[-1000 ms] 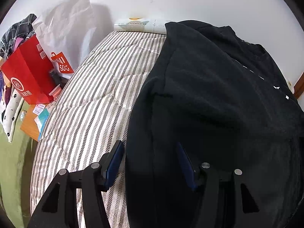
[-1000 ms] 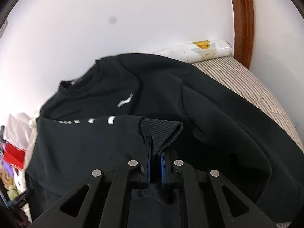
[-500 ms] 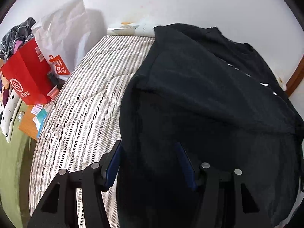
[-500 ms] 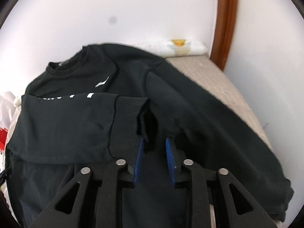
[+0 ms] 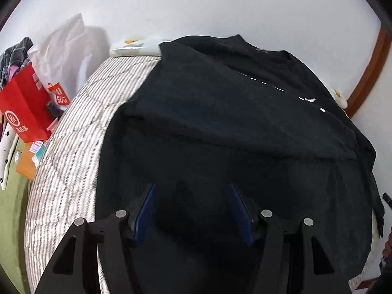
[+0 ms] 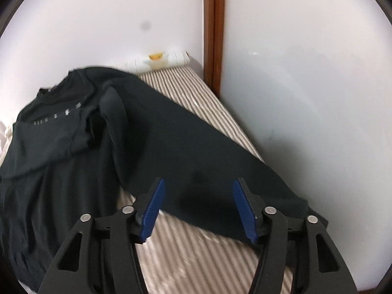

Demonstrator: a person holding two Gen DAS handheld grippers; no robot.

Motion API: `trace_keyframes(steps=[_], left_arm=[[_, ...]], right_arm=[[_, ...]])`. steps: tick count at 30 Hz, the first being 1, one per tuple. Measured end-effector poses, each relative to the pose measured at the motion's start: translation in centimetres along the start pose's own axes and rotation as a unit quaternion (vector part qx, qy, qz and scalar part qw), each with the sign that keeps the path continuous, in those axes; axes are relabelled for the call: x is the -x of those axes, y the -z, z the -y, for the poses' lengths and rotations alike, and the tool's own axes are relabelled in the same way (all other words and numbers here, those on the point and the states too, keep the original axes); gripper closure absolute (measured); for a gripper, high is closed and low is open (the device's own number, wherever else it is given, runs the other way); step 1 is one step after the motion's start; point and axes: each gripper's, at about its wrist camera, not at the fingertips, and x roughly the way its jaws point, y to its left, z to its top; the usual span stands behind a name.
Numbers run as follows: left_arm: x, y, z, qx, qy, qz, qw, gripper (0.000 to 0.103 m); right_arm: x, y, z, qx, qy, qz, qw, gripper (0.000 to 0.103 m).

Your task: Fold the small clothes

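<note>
Two pairs of blue-padded fingers stand spread above a black sweatshirt on a bed.

The right gripper is opening its fingers, and nothing is pinched; the long sleeve lies flat just under them, stretched toward the near right. The left gripper is opening slightly too, over dark cloth, gripping nothing. The black sweatshirt covers the right part of the striped bed. A red bag stands far left.
</note>
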Motion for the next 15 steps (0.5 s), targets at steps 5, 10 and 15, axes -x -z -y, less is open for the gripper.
trace_keyframes(steps=[5, 10, 15], left_arm=[[0.1, 0.6, 1.7, -0.013, -0.001, -0.001, 0.9999, 0.043], [0.1, 1.0, 2.6, -0.022, -0.007, -0.002, 0.9997, 0.043], [-0.3, 1.3, 2.9, -0.022, -0.017, -0.006, 0.9996, 0.043]], right_arm=[[-1.4, 2.5, 1.4, 0.024, 0.02, -0.023, 0.999, 0.041], [-2.3, 3.9, 2.9, 0.014, 0.028, -0.028, 0.999, 0.041], [-2.6, 4.0, 3.5, 0.01, 0.017, -0.026, 0.999, 0.039]])
